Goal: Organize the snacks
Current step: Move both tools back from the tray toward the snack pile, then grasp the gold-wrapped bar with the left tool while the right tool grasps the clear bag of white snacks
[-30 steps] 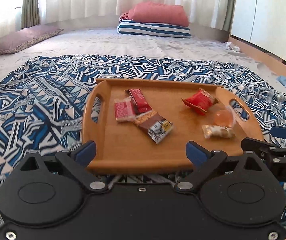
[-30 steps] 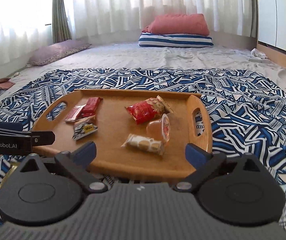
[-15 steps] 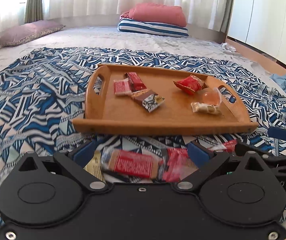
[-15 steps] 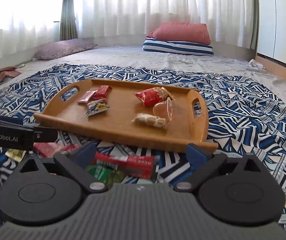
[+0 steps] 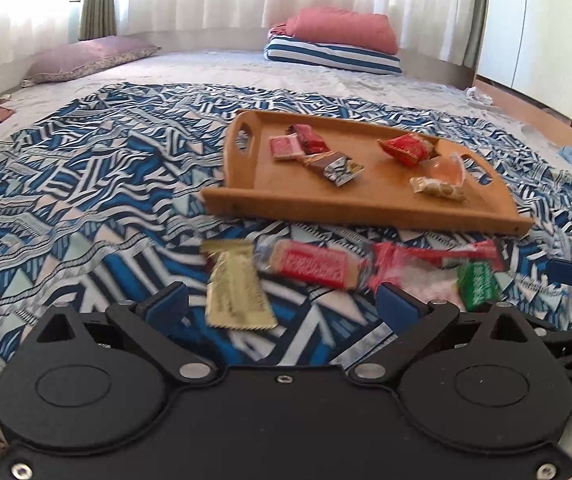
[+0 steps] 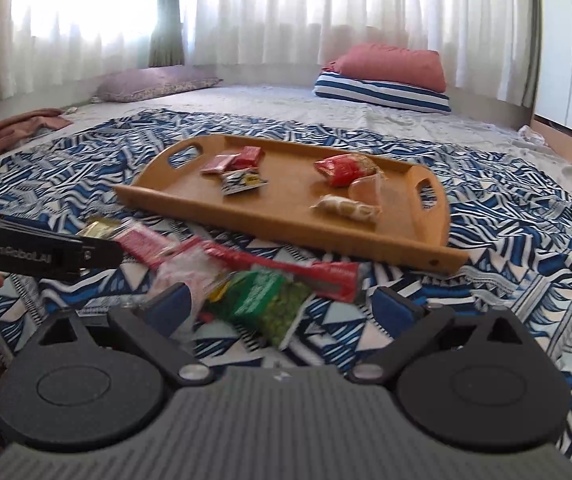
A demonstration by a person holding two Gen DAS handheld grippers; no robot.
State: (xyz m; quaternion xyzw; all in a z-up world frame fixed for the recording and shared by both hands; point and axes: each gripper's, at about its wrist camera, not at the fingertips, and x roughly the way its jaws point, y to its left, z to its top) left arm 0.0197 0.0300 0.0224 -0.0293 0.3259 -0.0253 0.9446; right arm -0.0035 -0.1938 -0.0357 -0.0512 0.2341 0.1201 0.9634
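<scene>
Both grippers are pulling back from the wooden tray [image 5: 242, 204], so loose snacks on the bed's patterned blanket [image 5: 66, 184] are coming into view below its near edge: gold packet [image 5: 234, 292], red wafer bar [image 5: 310, 266], green packet [image 6: 266, 300]. Judging by this, sorting is only partway done; several snacks are already lying on the tray. Left gripper [image 5: 282, 306] and right gripper [image 6: 278, 308] are both hovering, jaws spread wide, gripping nothing. Motion blur is smearing the near snacks; labels unreadable. The clear wrapper beside the green packet is hard to identify.

Both claws [image 5: 282, 306] [image 6: 282, 306] spread wide, empty
</scene>
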